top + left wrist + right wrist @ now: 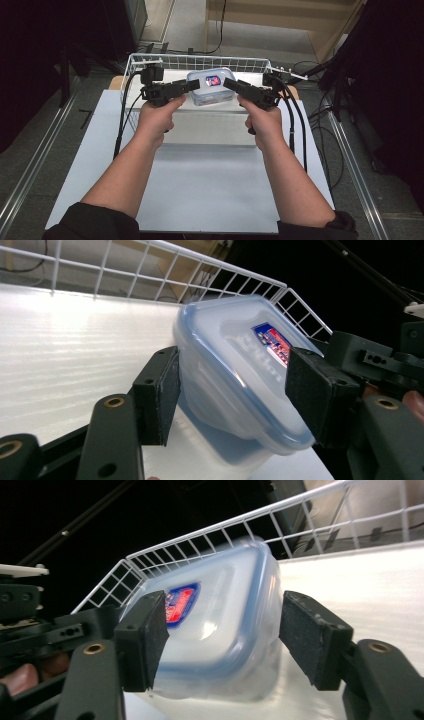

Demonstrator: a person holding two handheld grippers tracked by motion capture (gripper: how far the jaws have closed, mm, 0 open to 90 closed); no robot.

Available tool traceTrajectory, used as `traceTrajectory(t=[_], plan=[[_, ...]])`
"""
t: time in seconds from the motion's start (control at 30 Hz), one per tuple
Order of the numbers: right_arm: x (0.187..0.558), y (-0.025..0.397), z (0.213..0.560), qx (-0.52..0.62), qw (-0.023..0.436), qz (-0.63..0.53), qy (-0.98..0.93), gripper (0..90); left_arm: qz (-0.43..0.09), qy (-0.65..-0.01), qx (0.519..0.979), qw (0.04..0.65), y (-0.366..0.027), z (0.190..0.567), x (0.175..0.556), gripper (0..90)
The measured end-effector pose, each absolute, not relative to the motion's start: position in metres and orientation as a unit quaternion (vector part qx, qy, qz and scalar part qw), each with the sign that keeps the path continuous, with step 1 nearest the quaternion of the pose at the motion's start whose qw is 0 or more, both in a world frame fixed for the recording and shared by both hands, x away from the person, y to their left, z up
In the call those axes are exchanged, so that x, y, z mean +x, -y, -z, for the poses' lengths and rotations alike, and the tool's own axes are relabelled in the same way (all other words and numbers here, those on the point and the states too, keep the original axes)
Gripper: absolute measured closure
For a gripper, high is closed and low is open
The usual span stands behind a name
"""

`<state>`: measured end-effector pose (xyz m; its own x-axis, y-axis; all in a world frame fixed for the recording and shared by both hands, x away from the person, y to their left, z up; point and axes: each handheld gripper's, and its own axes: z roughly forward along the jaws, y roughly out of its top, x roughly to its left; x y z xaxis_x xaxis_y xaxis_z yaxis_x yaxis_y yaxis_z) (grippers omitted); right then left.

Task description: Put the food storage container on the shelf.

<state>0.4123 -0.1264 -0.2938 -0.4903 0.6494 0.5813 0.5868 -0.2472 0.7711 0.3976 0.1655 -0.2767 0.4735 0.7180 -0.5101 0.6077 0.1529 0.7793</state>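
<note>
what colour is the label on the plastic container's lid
Red and blue, on the clear rectangular plastic container, clearest in the left gripper view.

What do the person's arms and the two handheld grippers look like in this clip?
Both forearms are bare, with dark sleeves pushed up near the elbows. The left gripper and right gripper are black, each with two blocky rectangular jaws faced with flat dark pads and brass-coloured screw inserts in the arms. Black cables trail from each.

Gripper [222, 640] open, straddling tilted container [225, 630]
</note>
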Motion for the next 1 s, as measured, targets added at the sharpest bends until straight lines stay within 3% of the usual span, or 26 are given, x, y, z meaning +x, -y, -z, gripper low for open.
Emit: traceTrajectory(t=[0.23, 0.57, 0.8, 1.0], plan=[[0.407, 0.133, 0.288, 0.499, 0.052, -0.606, -0.618, 23.6, -0.064, -0.509, 0.648, 0.564, -0.170, 0.270, 0.390, 37.5], [0.368, 0.135, 0.274, 0.457, 0.101, -0.606, -0.644, 18.4, -0.099, -0.492, 0.652, 0.568, -0.183, 0.266, 0.353, 29.1], [0.339, 0.140, 0.286, 0.447, 0.134, -0.591, -0.658, 13.6, -0.127, -0.472, 0.676, 0.551, -0.192, 0.288, 0.318, 25.1], [0.313, 0.151, 0.317, 0.440, 0.170, -0.573, -0.670, 10.3, -0.165, -0.452, 0.705, 0.520, -0.199, 0.322, 0.285, 20.8]])
